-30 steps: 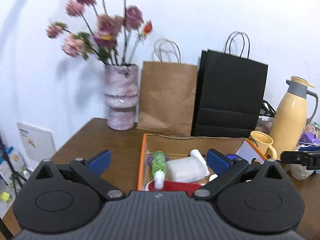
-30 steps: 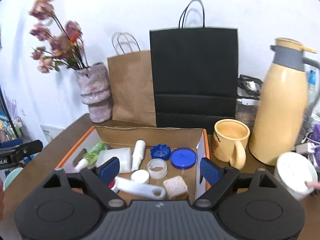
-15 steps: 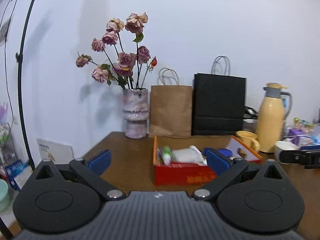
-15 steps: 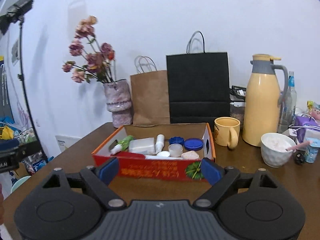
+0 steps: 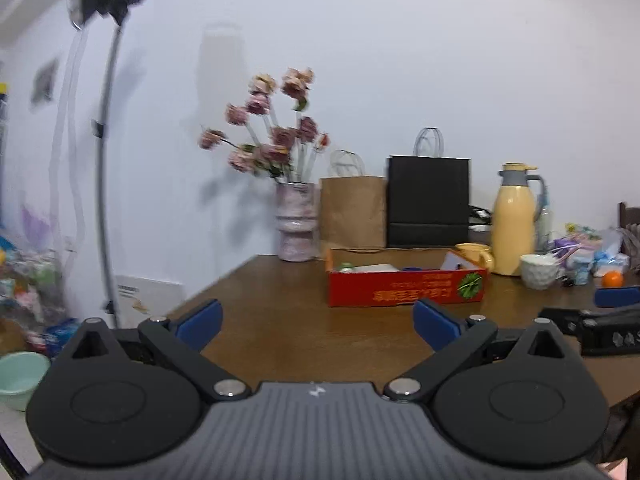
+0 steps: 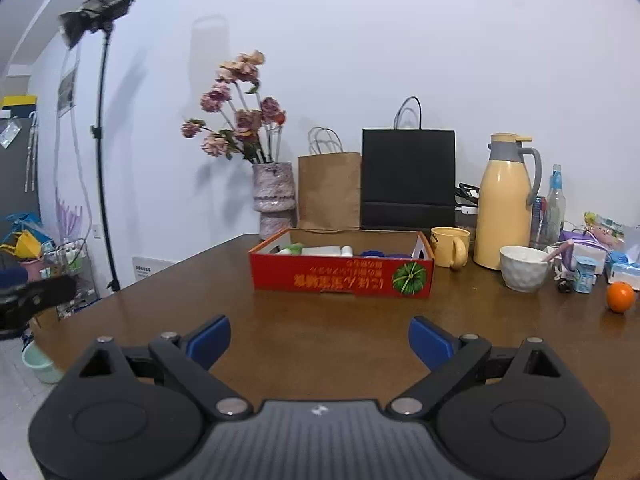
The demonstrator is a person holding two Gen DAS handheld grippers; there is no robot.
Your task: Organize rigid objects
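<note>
A red cardboard box (image 6: pixel 342 276) (image 5: pixel 406 286) with an orange rim stands on the brown table (image 6: pixel 320 332), well ahead of both grippers. White bottles, a green-topped bottle (image 6: pixel 294 247) and blue lids (image 6: pixel 374 254) show over its front wall. My right gripper (image 6: pixel 320 338) hangs above the table's near part; its jaws are opening, with nothing between them. My left gripper (image 5: pixel 316 320) is open and empty too, to the left of the box. The right gripper's blue finger (image 5: pixel 616 296) shows at the right edge of the left wrist view.
Behind the box stand a vase of dried flowers (image 6: pixel 274 196), a brown bag (image 6: pixel 330 190) and a black bag (image 6: pixel 408 178). To its right are a yellow mug (image 6: pixel 450 246), a yellow flask (image 6: pixel 506 202), a white bowl (image 6: pixel 524 268) and an orange (image 6: pixel 620 297). A light stand (image 6: pixel 102 152) rises at the left.
Both grippers have drawn back from over the box to the table's near side and sunk a little, so the box now looks small and far. The right jaws have widened slightly.
</note>
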